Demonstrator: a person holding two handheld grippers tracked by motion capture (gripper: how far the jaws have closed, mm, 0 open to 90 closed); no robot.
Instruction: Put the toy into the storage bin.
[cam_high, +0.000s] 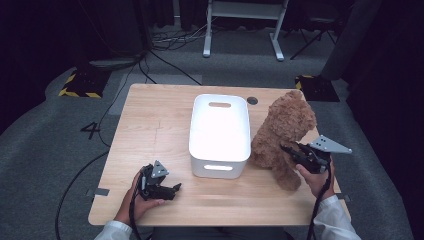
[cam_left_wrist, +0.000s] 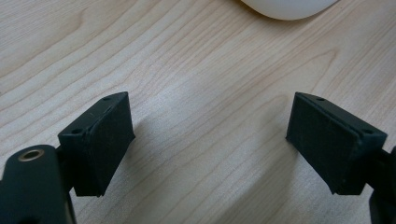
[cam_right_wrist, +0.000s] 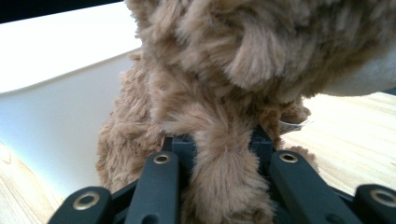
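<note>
High view shows the teddy bear (cam_high: 282, 135) sitting upright on the surface (cam_high: 150, 130), just right of the white bin (cam_high: 220, 132), head topmost, right gripper (cam_high: 292, 151) jaws clenched on its limb, left gripper (cam_high: 172, 189) jaws released.

A white bin (cam_high: 220, 135) sits mid-table (cam_high: 150, 125); cables (cam_high: 170, 42) cross the floor.

One teddy bear (cam_high: 282, 135), one white bin (cam_high: 220, 135), one table (cam_high: 150, 130), and two grippers: left (cam_high: 175, 188), right (cam_high: 286, 148).
</note>
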